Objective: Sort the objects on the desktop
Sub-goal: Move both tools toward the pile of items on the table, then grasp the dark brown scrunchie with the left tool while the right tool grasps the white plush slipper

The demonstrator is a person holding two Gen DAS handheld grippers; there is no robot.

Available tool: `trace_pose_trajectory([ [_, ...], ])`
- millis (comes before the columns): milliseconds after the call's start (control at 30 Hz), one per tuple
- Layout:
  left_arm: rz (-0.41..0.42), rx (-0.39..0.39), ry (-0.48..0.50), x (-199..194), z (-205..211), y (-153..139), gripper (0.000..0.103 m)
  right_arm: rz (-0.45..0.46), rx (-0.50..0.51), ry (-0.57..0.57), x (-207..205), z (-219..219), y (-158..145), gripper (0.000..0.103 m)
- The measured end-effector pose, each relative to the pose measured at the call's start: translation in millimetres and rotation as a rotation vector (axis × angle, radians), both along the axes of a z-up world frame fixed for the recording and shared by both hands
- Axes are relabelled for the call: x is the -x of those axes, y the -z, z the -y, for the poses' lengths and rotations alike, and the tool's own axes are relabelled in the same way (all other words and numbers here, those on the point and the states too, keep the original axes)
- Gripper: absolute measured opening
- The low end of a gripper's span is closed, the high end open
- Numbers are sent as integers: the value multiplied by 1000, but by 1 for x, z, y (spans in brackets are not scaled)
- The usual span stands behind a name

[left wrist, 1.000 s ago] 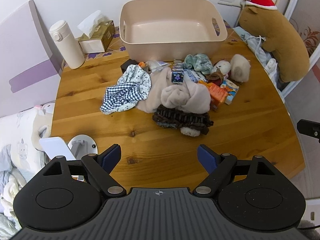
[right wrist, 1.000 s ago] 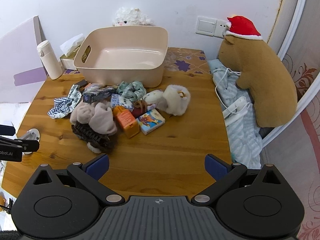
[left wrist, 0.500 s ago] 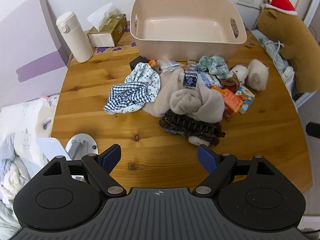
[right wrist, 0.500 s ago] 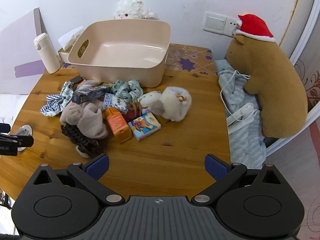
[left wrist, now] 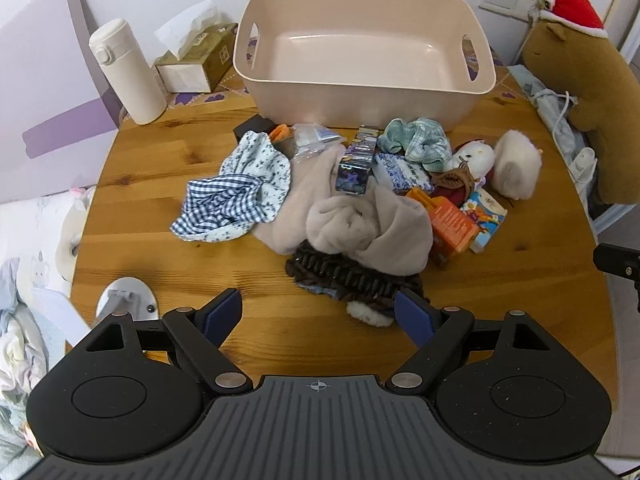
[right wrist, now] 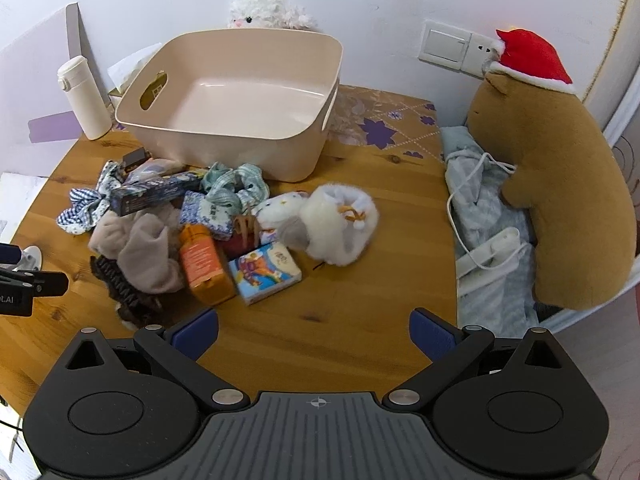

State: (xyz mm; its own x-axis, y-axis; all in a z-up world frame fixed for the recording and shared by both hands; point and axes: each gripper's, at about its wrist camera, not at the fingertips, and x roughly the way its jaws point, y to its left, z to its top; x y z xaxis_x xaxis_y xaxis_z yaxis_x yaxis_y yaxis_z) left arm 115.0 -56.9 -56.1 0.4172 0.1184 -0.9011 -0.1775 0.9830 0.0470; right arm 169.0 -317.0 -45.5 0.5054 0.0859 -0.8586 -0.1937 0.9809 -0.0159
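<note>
A pile of small things lies mid-table in front of an empty beige bin [left wrist: 360, 92] [right wrist: 224, 148]: a checked cloth [left wrist: 228, 200], a beige fleece [left wrist: 360, 220] [right wrist: 144, 252], a dark brown knit piece [left wrist: 348, 280], an orange box [right wrist: 204, 264] [left wrist: 452, 220], a tissue pack [right wrist: 266, 272], a dark printed box [left wrist: 356, 160], a green scrunchie [right wrist: 234, 186] and a white fluffy toy [right wrist: 336, 228]. My left gripper [left wrist: 318, 316] is open and empty just short of the brown knit piece. My right gripper [right wrist: 314, 334] is open and empty above bare wood in front of the tissue pack.
A white flask [left wrist: 128, 72] and a tissue box [left wrist: 196, 60] stand at the back left. A brown plush with a red hat [right wrist: 560, 184], a power strip [right wrist: 492, 252] and blue cloth sit at the right edge. A white round stand [left wrist: 124, 300] is at the near left.
Both grippers have moved forward toward the pile, which looks larger and nearer. Both stay open and nothing on the table has moved.
</note>
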Motion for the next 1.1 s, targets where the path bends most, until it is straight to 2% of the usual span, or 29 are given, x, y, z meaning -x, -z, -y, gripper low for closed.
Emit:
trace_pose_trajectory([
  [167, -3, 20, -49, -14, 8, 12, 85, 10, 12, -51, -19, 10, 15, 103],
  [500, -71, 36, -101, -33, 27, 47, 85, 33, 42, -137, -58, 23, 42, 103],
  [633, -81, 89, -165, -37, 25, 58, 85, 37, 66, -174, -74, 22, 53, 103],
  [767, -104, 102, -227, -44, 23, 68, 85, 118, 70, -205, -84, 21, 58, 103],
  [800, -103, 107, -241, -45, 23, 69, 85, 114, 90, -211, -88, 20, 61, 101],
  [867, -98, 118, -268, -49, 21, 73, 85, 111, 82, -221, -95, 19, 65, 91],
  [1100, -113, 116, -287, -61, 19, 86, 85, 43, 94, -231, -115, 11, 90, 91],
])
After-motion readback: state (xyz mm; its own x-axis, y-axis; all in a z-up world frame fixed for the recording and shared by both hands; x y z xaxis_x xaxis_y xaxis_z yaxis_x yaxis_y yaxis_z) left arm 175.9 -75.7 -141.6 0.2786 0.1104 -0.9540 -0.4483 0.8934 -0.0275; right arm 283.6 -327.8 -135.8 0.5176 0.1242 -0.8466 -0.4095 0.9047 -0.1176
